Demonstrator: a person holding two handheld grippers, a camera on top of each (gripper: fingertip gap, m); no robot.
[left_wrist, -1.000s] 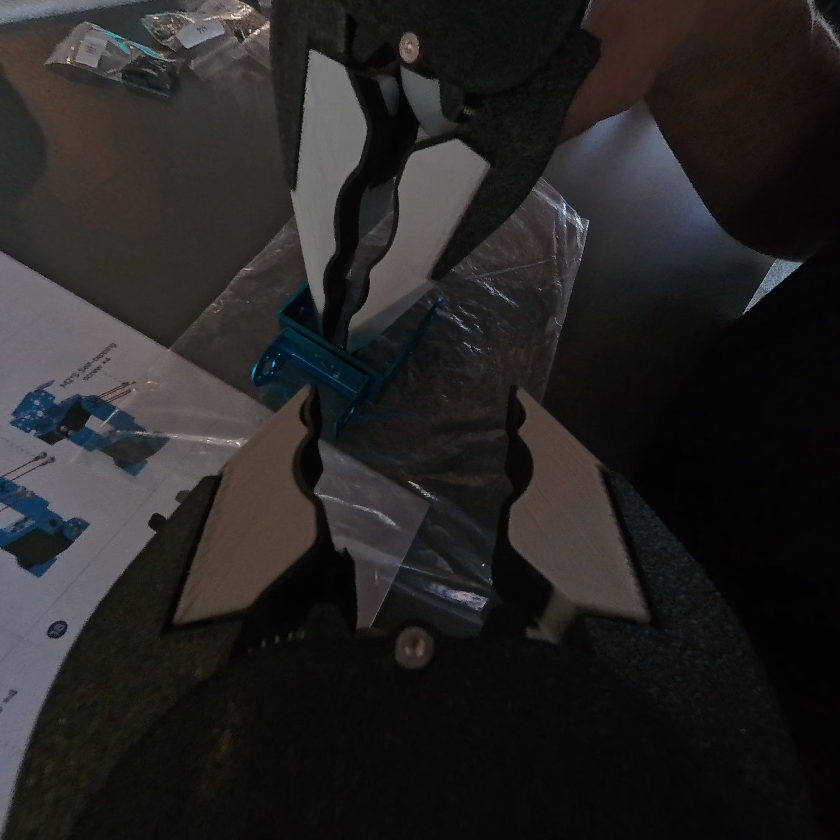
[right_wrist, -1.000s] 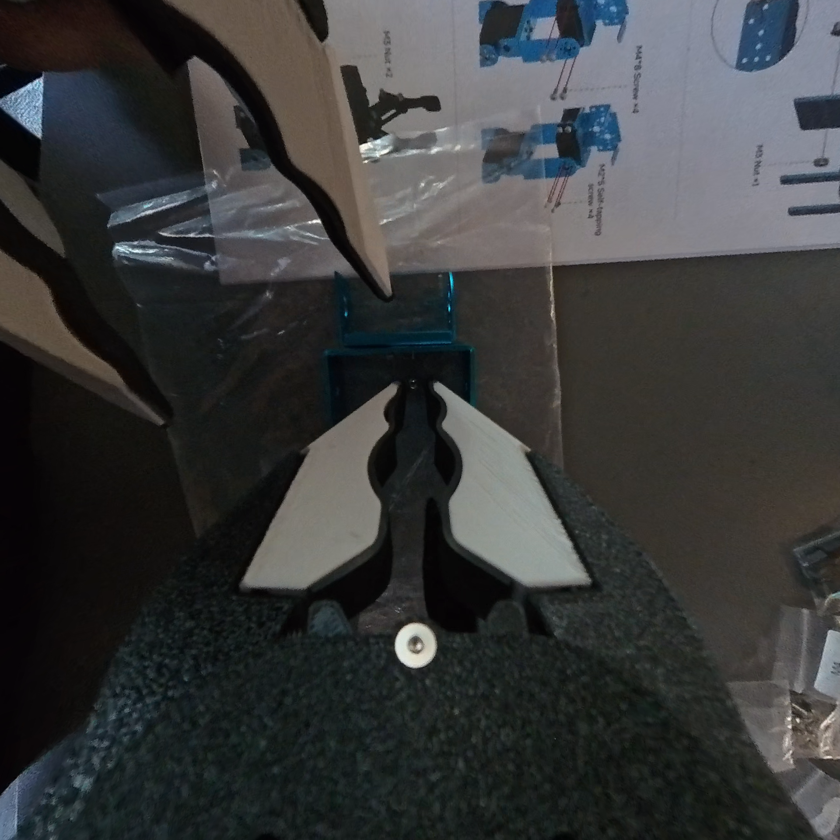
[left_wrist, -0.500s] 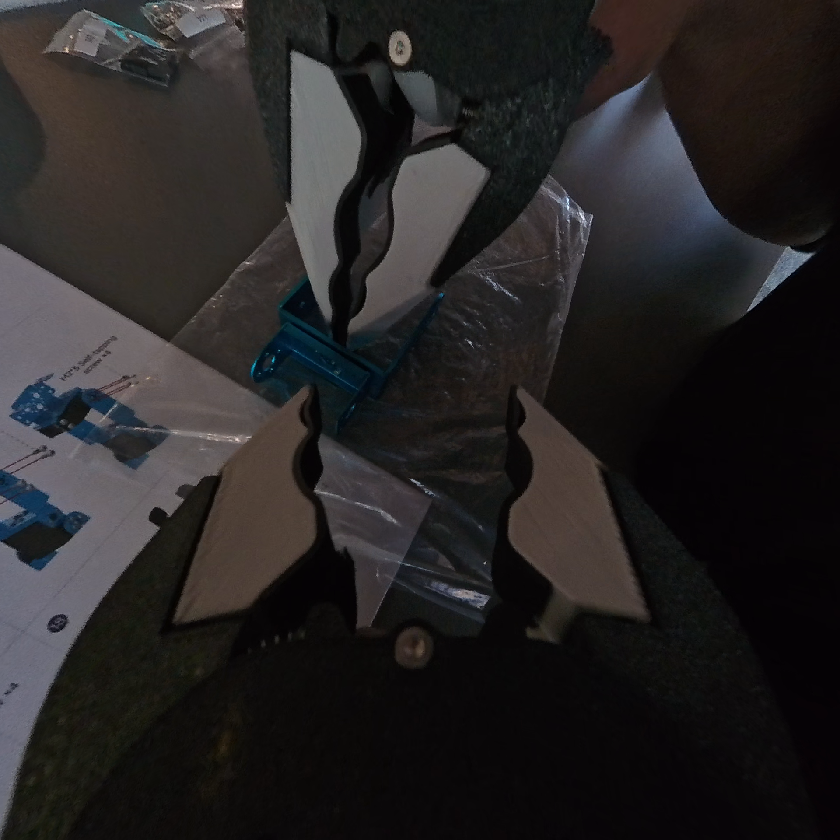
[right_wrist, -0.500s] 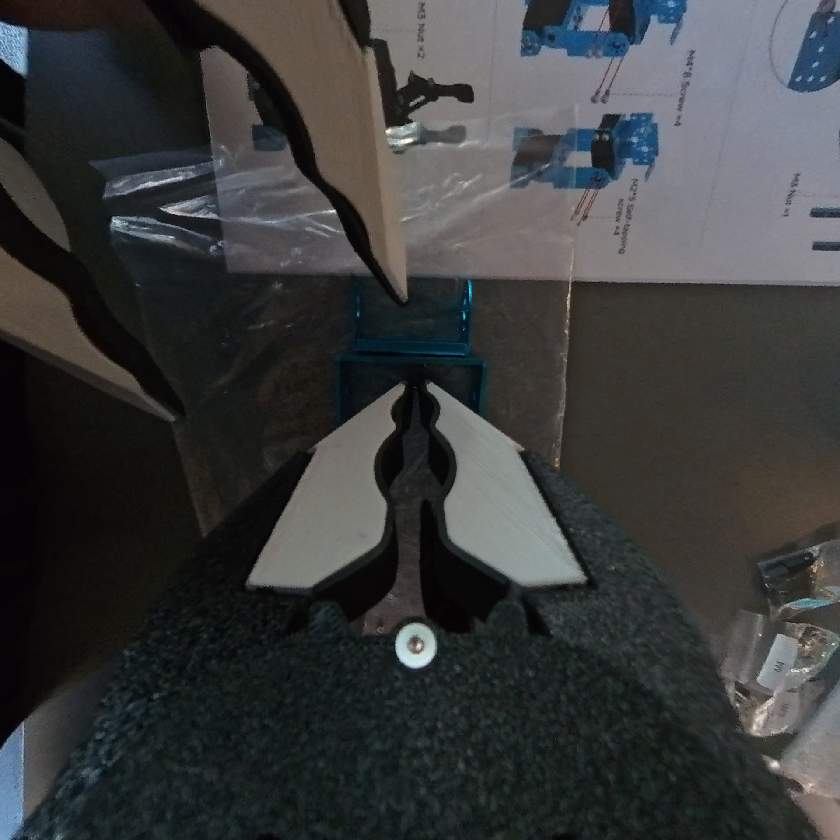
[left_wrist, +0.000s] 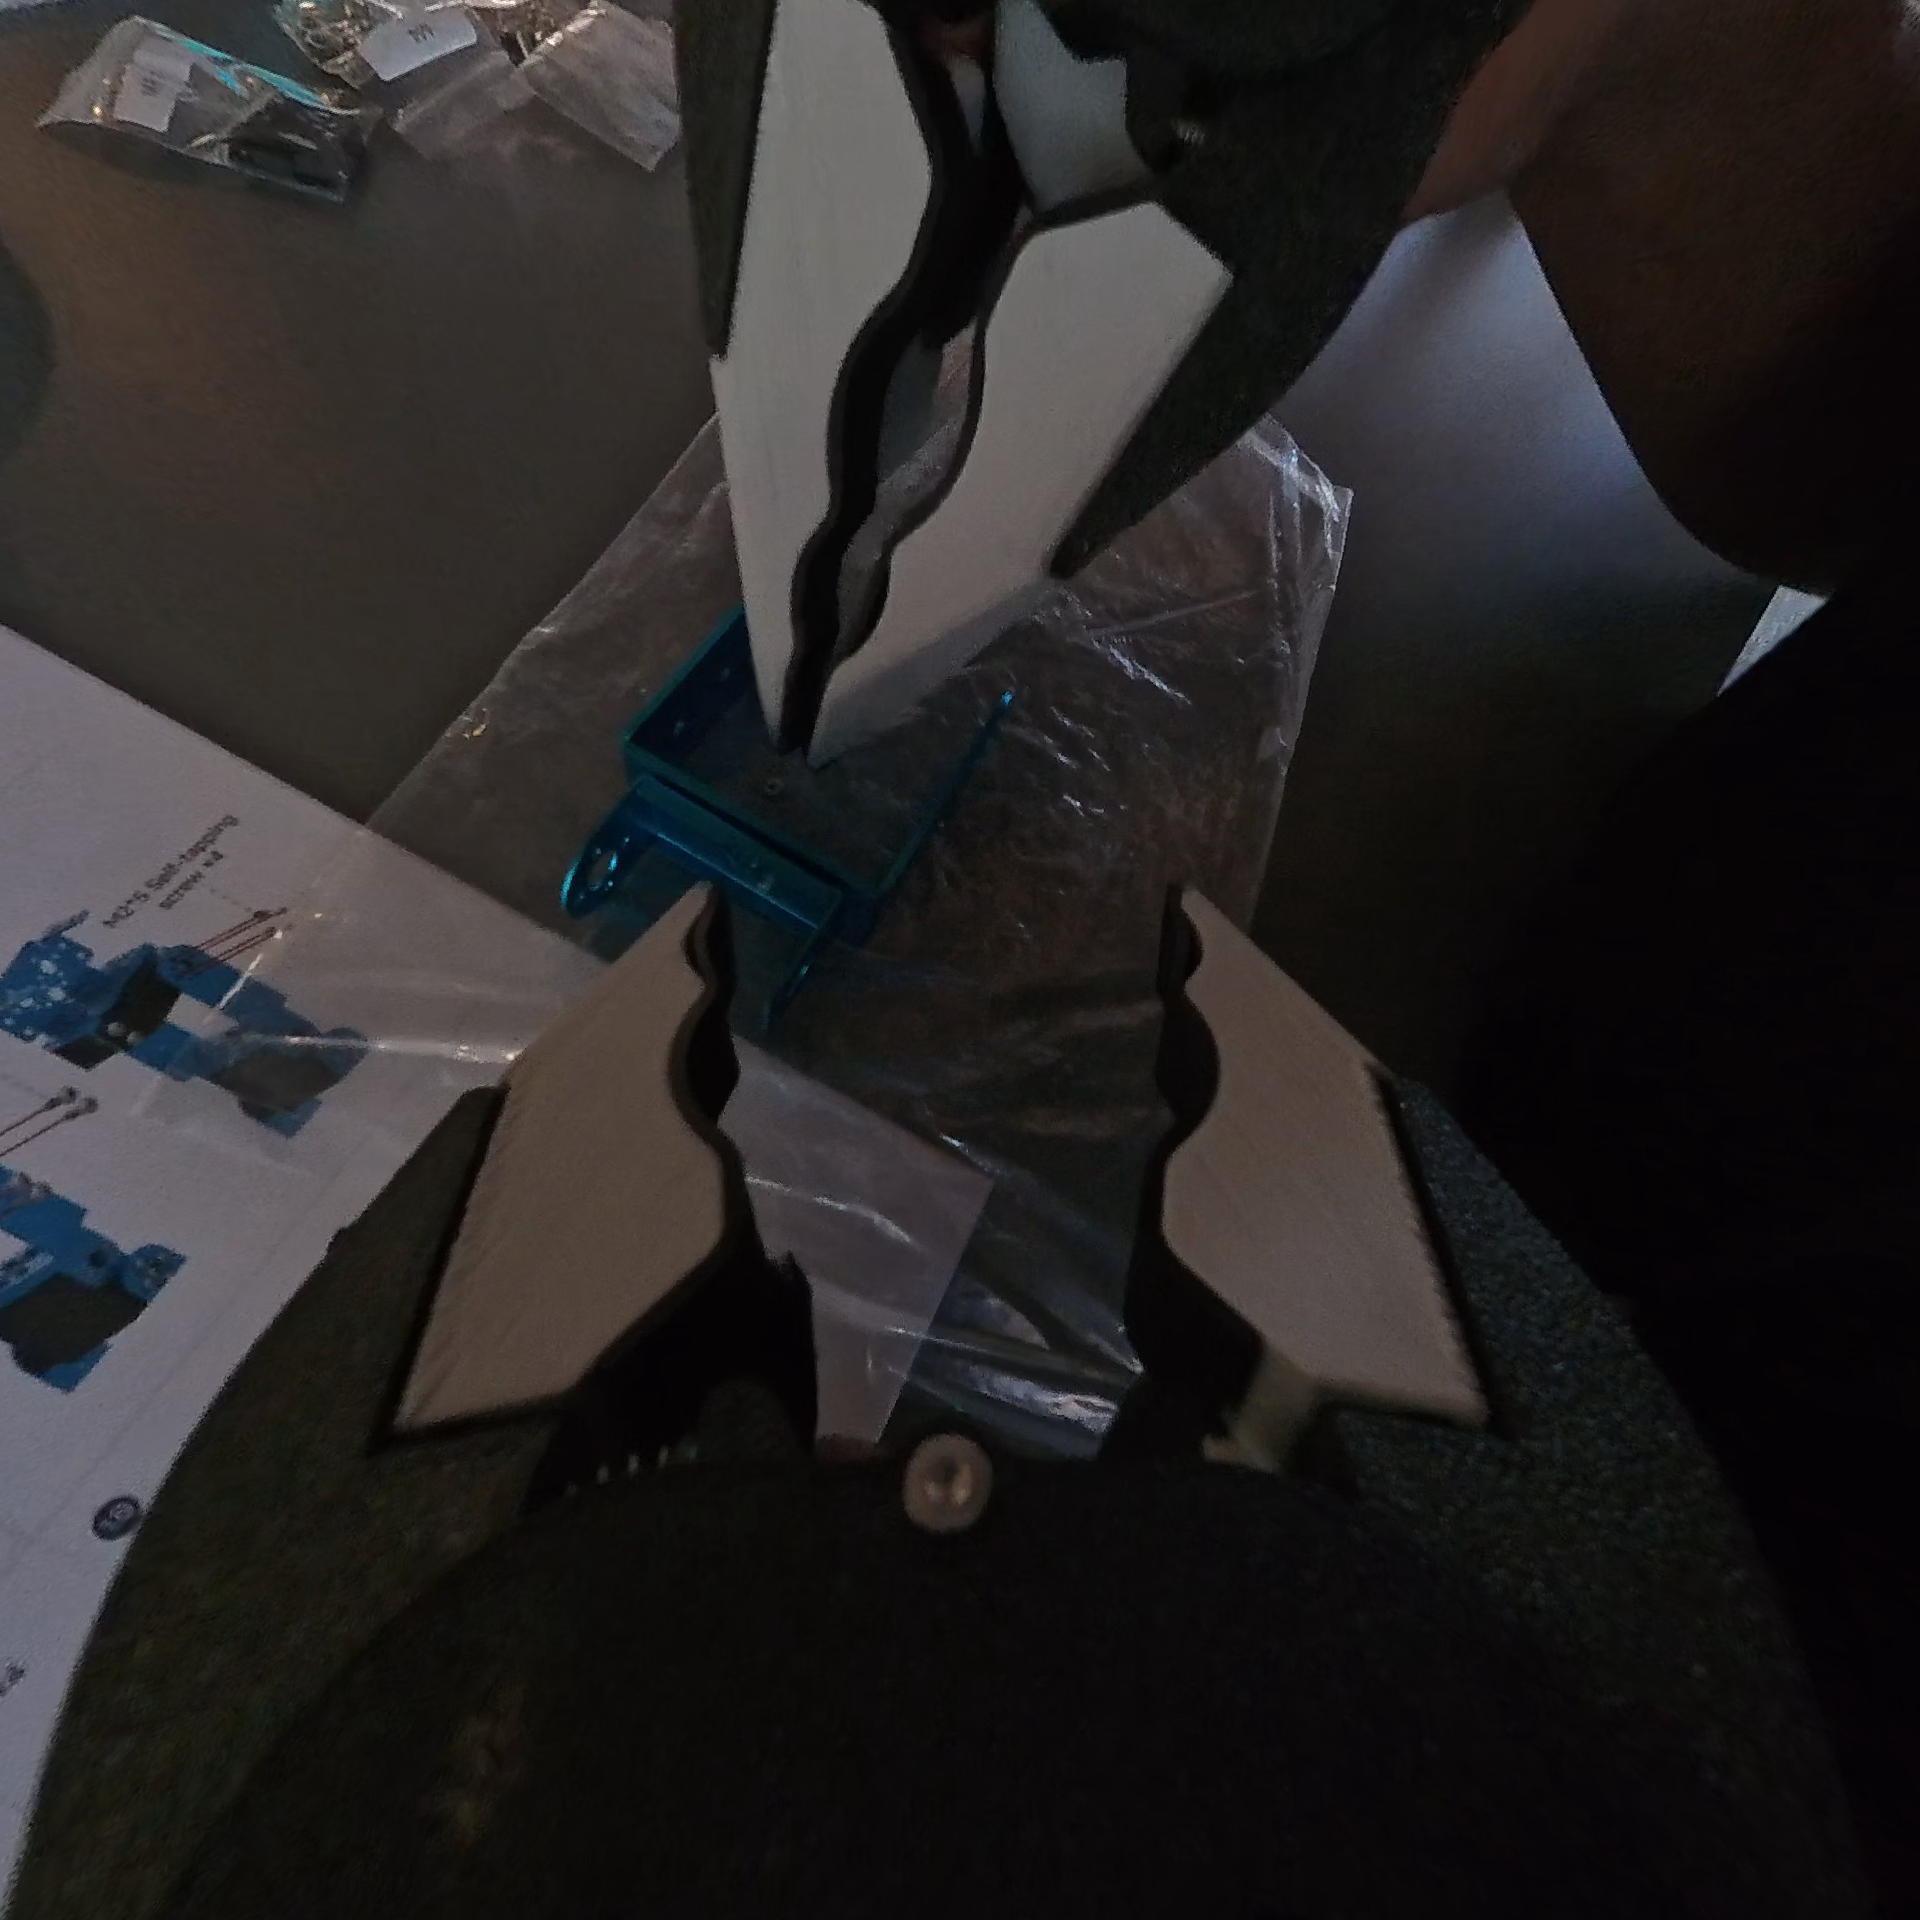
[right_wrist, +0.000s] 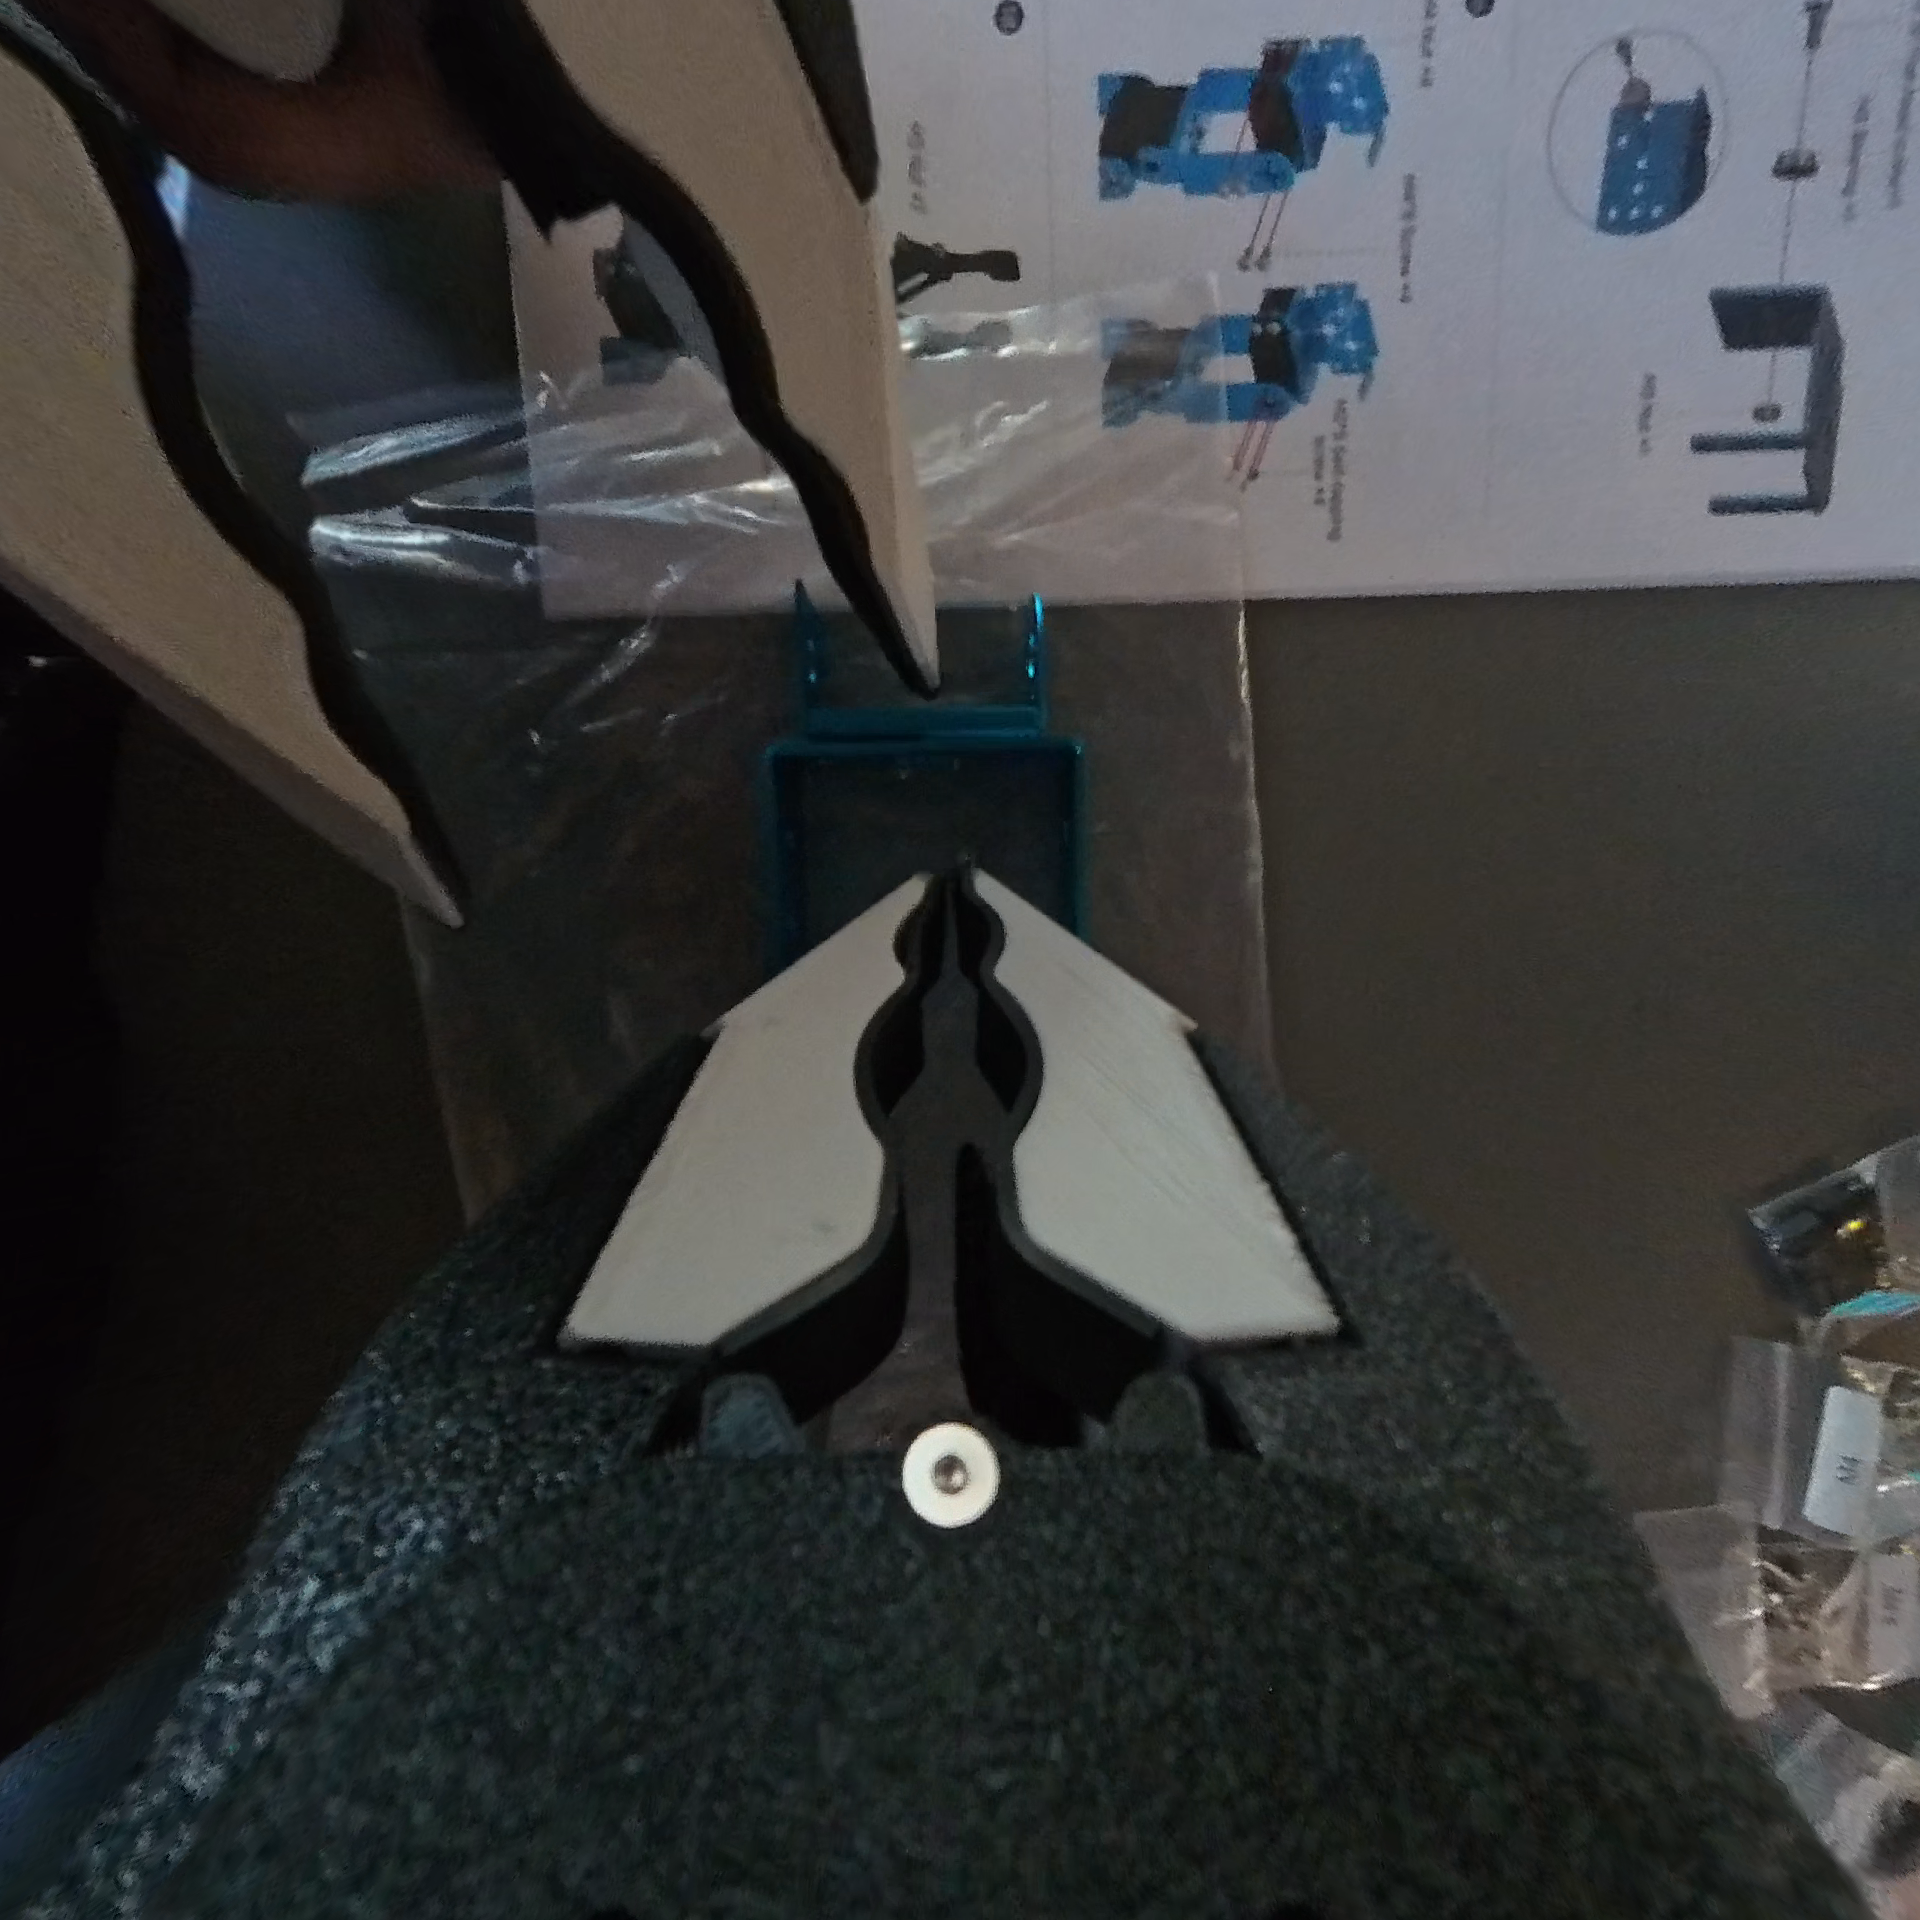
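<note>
Right wrist view: on a dim brown tabletop (right_wrist: 1558, 831), the right gripper (right_wrist: 961, 868), fingers pressed together, points into a blue metal bracket (right_wrist: 920, 727) lying on a clear plastic bag (right_wrist: 644, 748). The left gripper (left_wrist: 940, 914), fingers spread wide and holding nothing, hovers just beside the bracket. A white instruction sheet (right_wrist: 1455, 436) and small parts bags (left_wrist: 208, 114) lie nearby.

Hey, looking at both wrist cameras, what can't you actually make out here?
- Right gripper, right wrist view: jaws closed, but dimness hides whether they pinch anything.
- Blue bracket: near end hidden behind those jaws.
- Small parts bags: cut off by the right edge, contents blurred.
- Left gripper, left wrist view: dark body hides the table beneath.
</note>
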